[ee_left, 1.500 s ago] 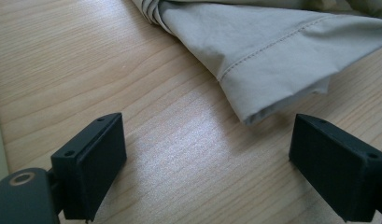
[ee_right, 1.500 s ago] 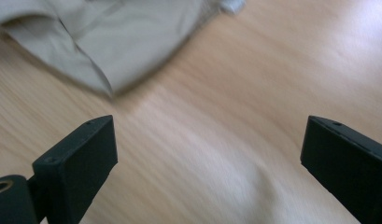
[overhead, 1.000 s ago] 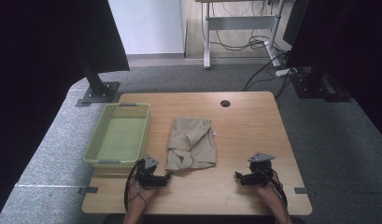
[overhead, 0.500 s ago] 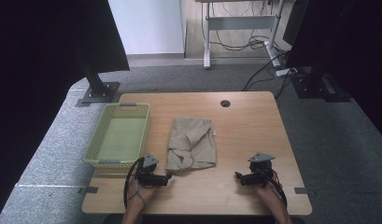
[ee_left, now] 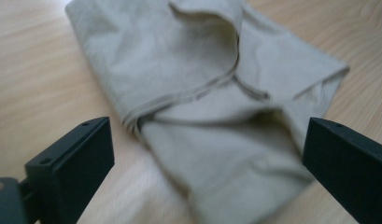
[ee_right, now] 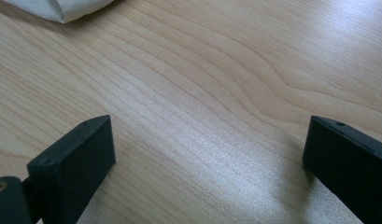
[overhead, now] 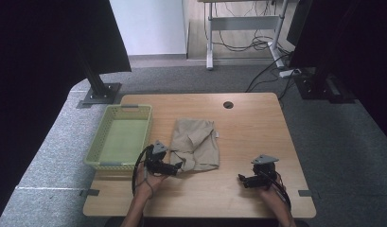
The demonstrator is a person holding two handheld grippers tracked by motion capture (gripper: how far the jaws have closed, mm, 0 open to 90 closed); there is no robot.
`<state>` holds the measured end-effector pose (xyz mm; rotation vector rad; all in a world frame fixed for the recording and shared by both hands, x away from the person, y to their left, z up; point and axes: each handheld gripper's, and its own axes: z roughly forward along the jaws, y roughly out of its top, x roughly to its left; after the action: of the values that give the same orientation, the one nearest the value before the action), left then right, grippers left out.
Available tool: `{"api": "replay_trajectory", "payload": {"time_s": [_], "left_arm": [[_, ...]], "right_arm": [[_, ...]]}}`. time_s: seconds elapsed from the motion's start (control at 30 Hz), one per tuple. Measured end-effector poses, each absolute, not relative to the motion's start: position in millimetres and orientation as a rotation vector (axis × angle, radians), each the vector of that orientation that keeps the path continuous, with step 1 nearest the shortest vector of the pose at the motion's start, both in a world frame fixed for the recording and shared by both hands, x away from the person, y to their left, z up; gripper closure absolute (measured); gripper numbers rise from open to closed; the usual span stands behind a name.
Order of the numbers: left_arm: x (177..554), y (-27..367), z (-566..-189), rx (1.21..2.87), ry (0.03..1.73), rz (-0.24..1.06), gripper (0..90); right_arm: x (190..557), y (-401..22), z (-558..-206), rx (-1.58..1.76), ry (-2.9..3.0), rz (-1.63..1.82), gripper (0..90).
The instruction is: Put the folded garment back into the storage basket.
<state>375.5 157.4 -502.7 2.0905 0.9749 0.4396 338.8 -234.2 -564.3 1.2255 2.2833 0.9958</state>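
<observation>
Progress: early stage by the look of it; beige cloth [overhead: 195, 150] loosely folded at centre frame in the high view, not yet gripped, not yet moved toward anything.
Remaining: judged likely a pick-up of the cloth and perhaps a drop into the green basket [overhead: 97, 152] at left of centre; basket holding nothing for now.
Left gripper [overhead: 178, 166]: at the cloth's lower left corner in the high view, jaws spread wide and just been opening further; in the left gripper view, cloth [ee_left: 212, 116] lying between and beyond the jaws, pads not pressing on it.
Right gripper [overhead: 241, 179]: lower right of the high view, well apart from the cloth, jaws wide open over bare wood, holding nothing.
Cloth: soft woven fabric, matte, creased, with stitched hems and an overlapping flap; roughly rectangular outline, edges uneven.
Basket: rigid plastic, pale yellow-green, rectangular, perforated lattice walls, flat bottom, near the cloth's left side but not touching.
Table [overhead: 257, 127]: light wood-grain top, smooth with slight sheen, rounded corners, round cable hole [overhead: 228, 104] near upper edge.
Jaws: black, blocky, flat-faced.
</observation>
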Motion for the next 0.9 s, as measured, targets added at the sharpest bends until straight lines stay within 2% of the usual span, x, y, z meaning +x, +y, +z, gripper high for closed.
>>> {"api": "replay_trajectory", "payload": {"time_s": [0.5,0.9], "left_arm": [[434.7,103.8,-497.7,2.18,0.946,0.421,0.0],[477.8,71.7,-534.2,2.294,1.027,0.411,0.0]], "right_arm": [[338.8,-234.2,-564.3,1.226,2.284,0.996,2.0],[338.8,-234.3,-564.3,1.225,2.284,0.996,2.0]]}}
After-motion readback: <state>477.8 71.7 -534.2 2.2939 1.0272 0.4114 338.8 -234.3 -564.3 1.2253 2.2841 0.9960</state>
